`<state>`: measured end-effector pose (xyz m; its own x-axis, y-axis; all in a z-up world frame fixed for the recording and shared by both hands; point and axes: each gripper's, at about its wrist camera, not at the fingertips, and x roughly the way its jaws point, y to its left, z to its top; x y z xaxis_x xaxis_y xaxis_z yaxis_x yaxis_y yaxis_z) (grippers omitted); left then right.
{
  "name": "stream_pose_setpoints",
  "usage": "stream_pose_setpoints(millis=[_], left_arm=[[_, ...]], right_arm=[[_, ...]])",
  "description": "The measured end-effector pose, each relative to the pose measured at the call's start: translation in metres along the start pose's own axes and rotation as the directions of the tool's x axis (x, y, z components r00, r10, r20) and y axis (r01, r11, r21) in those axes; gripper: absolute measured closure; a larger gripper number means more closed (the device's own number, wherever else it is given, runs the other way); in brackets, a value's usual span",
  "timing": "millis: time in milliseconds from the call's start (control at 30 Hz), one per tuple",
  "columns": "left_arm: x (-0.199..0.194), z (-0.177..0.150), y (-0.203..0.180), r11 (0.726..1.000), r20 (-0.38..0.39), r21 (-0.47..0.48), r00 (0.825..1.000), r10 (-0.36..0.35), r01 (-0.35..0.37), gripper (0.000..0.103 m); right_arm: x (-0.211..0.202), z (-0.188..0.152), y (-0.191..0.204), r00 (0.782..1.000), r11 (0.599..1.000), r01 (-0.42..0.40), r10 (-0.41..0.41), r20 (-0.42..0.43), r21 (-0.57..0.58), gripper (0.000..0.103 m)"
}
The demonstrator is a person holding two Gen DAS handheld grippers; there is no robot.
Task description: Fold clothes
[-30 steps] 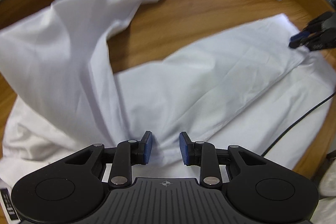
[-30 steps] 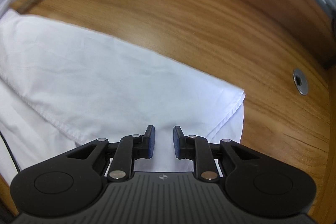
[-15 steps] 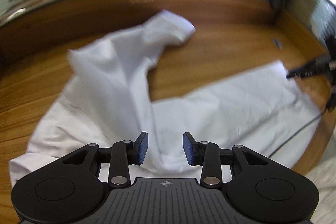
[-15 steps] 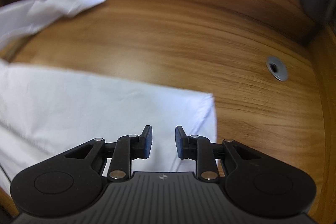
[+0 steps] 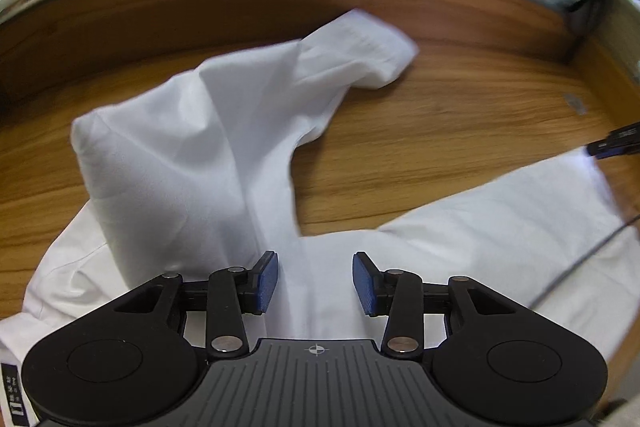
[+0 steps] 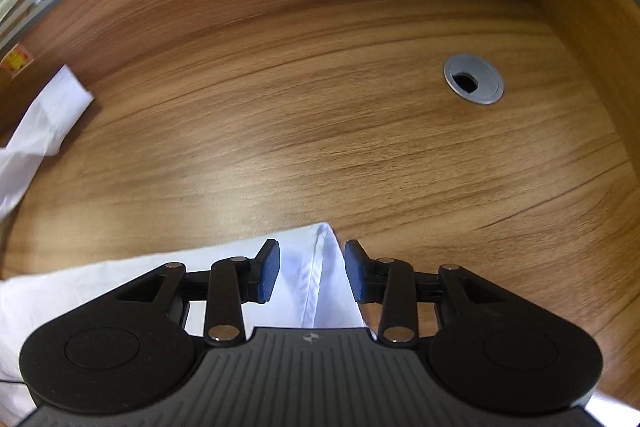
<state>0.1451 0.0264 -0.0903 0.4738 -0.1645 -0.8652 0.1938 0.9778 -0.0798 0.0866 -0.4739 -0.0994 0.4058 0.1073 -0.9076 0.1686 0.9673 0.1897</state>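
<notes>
Left wrist: fold just laid, fingers letting go.
Both grippers, left gripper and right gripper, opening over white shirt, gripping nothing; next, regrasp sleeve on desk.

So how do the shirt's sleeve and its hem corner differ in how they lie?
The sleeve lies rumpled and stretched out far across the table. The hem corner lies flat and creased, close below the right gripper, whose jaws are opening without pressing on it. Both are white cloth, ungripped.
</notes>
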Motion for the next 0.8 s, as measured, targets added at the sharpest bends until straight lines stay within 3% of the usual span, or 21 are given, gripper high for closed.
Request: stream_pose_setpoints(millis=[100, 167, 200, 300, 400, 467, 633, 667, 733, 800], left_arm=[[0.010, -0.005, 0.008, 0.998, -0.033, -0.054, 0.999, 0.044, -0.045, 0.060], [0.013, -0.009, 0.013, 0.996, -0.043, -0.072, 0.998, 0.047, -0.050, 0.060], [0.013, -0.011, 0.015, 0.996, -0.044, -0.076, 0.998, 0.049, -0.052, 0.060], [0.014, -0.013, 0.018, 0.994, -0.053, -0.091, 0.997, 0.056, -0.061, 0.060], [0.015, -0.014, 0.027, 0.982, -0.070, -0.182, 0.997, 0.037, -0.049, 0.060], [0.016, -0.015, 0.031, 0.972, -0.070, -0.230, 0.997, 0.025, -0.041, 0.060], [0.007, -0.014, 0.026, 0.978, -0.046, -0.208, 0.999, 0.017, -0.026, 0.060], [0.002, -0.013, 0.025, 0.979, -0.037, -0.204, 0.999, 0.009, -0.017, 0.060], [-0.013, -0.013, 0.027, 0.980, -0.012, -0.197, 1.000, -0.012, 0.009, 0.060], [-0.031, -0.013, 0.030, 0.983, 0.018, -0.182, 1.000, -0.023, 0.026, 0.057]], right_arm=[[0.008, 0.003, 0.001, 0.999, 1.000, -0.028, 0.027, -0.025, -0.015, 0.064], [0.010, 0.002, 0.004, 0.999, 0.999, -0.026, 0.026, -0.021, -0.043, 0.084], [0.011, 0.002, 0.006, 1.000, 0.998, -0.020, 0.019, -0.018, -0.059, 0.101], [0.007, -0.003, 0.014, 0.999, 0.992, 0.030, -0.028, 0.022, -0.122, 0.102], [-0.001, -0.004, 0.022, 0.991, 0.982, 0.107, -0.093, 0.094, -0.158, 0.103], [0.004, -0.004, 0.019, 0.991, 0.984, 0.119, -0.109, 0.081, -0.132, 0.103], [0.017, -0.008, 0.025, 0.985, 0.971, 0.168, -0.161, 0.057, -0.169, 0.100], [0.016, -0.009, 0.026, 0.983, 0.967, 0.180, -0.173, 0.059, -0.179, 0.098], [0.008, -0.009, 0.029, 0.979, 0.960, 0.201, -0.188, 0.080, -0.197, 0.080], [-0.006, -0.008, 0.036, 0.973, 0.948, 0.224, -0.203, 0.112, -0.227, 0.070]])
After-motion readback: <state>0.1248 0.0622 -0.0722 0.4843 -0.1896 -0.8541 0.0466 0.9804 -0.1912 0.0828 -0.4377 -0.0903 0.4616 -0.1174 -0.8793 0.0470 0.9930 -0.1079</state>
